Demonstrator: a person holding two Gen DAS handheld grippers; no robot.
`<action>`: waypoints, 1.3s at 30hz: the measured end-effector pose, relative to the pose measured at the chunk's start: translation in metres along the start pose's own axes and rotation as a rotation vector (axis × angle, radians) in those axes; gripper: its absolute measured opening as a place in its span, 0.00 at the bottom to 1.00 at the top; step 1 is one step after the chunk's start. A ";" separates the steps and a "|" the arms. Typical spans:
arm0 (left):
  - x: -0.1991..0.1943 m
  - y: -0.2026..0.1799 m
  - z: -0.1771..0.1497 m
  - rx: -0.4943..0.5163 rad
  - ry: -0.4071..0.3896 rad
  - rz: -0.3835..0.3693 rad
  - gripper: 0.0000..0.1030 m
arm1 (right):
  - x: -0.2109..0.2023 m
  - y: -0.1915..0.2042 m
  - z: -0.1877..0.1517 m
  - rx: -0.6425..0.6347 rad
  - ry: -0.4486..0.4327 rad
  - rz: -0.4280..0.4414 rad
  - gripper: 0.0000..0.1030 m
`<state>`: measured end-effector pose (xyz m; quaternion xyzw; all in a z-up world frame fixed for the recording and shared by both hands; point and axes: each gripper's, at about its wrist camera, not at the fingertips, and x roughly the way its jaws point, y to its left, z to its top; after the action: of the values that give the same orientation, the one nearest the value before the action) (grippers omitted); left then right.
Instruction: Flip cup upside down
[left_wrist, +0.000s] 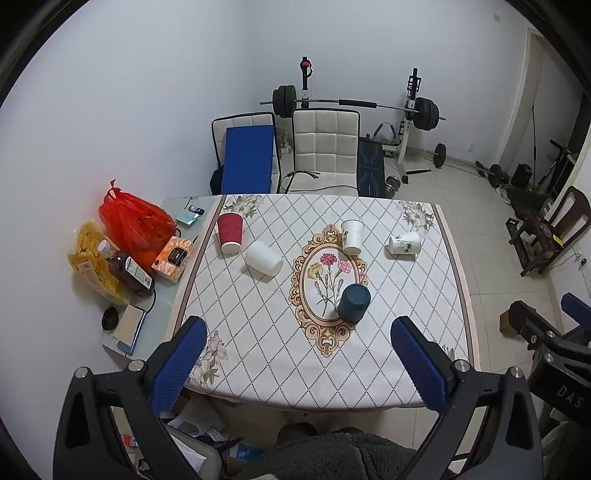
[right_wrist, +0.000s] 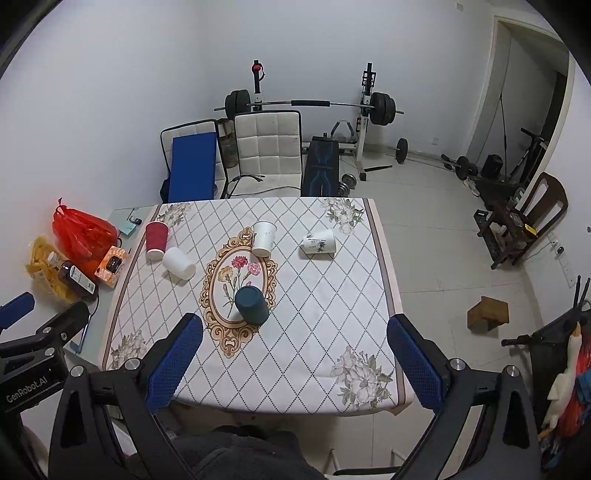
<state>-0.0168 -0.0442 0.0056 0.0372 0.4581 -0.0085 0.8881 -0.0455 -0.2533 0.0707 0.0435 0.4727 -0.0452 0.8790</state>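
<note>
Several cups sit on a table (left_wrist: 258, 332) with a diamond-pattern cloth. A dark blue cup (left_wrist: 354, 302) (right_wrist: 252, 305) stands bottom up near the middle. A red cup (left_wrist: 229, 232) (right_wrist: 156, 240) stands bottom up at the far left. A plain white cup (left_wrist: 263, 257) (right_wrist: 179, 263) lies on its side beside it. A printed white cup (left_wrist: 352, 236) (right_wrist: 264, 238) stands upright, mouth up. Another printed white cup (left_wrist: 404, 243) (right_wrist: 319, 243) lies on its side at the right. My left gripper (left_wrist: 299, 365) and right gripper (right_wrist: 295, 363) are both open and empty, above the near edge.
A red bag (left_wrist: 136, 221), snack bag, brown bottle (left_wrist: 131, 275), tissue box and phone crowd the glass strip left of the cloth. Two chairs (left_wrist: 325, 147) stand behind the table. Weight equipment, a wooden chair and a small stool (right_wrist: 487, 314) are on the floor to the right.
</note>
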 end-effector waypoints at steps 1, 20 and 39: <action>0.000 0.000 0.000 0.000 0.001 -0.001 0.99 | 0.000 0.000 0.000 0.001 -0.002 0.000 0.99; -0.003 0.001 -0.002 -0.017 0.000 -0.010 0.99 | -0.002 0.006 0.000 0.000 -0.002 0.010 0.99; -0.005 0.000 -0.005 -0.015 0.000 -0.011 0.99 | -0.006 0.013 -0.007 0.005 -0.006 0.014 0.99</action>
<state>-0.0243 -0.0439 0.0068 0.0281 0.4582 -0.0097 0.8883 -0.0530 -0.2395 0.0718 0.0488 0.4695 -0.0405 0.8806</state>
